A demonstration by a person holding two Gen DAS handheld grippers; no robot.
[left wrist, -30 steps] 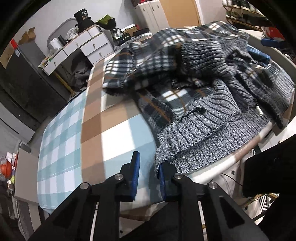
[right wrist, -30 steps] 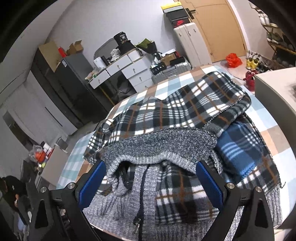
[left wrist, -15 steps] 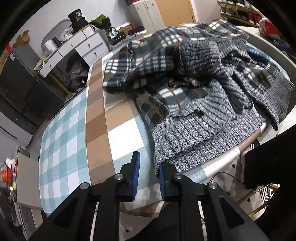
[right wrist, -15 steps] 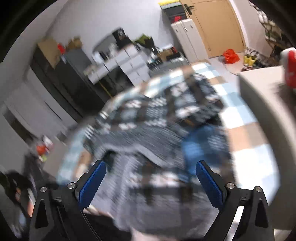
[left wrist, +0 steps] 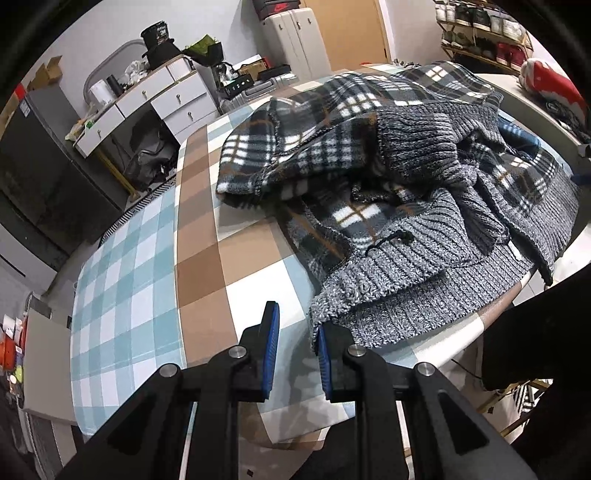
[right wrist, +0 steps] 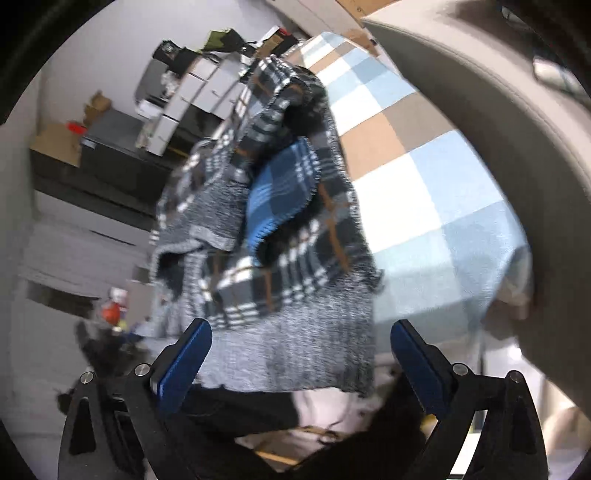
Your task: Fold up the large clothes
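Observation:
A large grey knit jacket point(left wrist: 406, 258) with plaid fleece lining lies crumpled on the right half of the checked table point(left wrist: 147, 277). My left gripper point(left wrist: 297, 321) hovers at the near table edge, jaws a narrow gap apart with tablecloth showing between them. The jacket's hem corner point(left wrist: 317, 314) touches the right pad only. In the tilted, blurred right wrist view, my right gripper point(right wrist: 301, 326) stands wide open just in front of the grey hem point(right wrist: 288, 343), which hangs over the table point(right wrist: 424, 206) edge. A blue plaid patch point(right wrist: 280, 192) shows in the folds.
White drawers point(left wrist: 159, 92) and a pale suitcase point(left wrist: 291, 33) stand behind the table, a black cabinet point(left wrist: 44, 166) at left. A beige counter point(right wrist: 480, 92) borders the table's right side. A person's dark clothing point(left wrist: 535, 350) fills the lower right.
The right gripper has swung down and rolled toward the jacket's near right hem, still wide open. The left gripper drew back slightly, its gap unchanged. The jacket has not moved.

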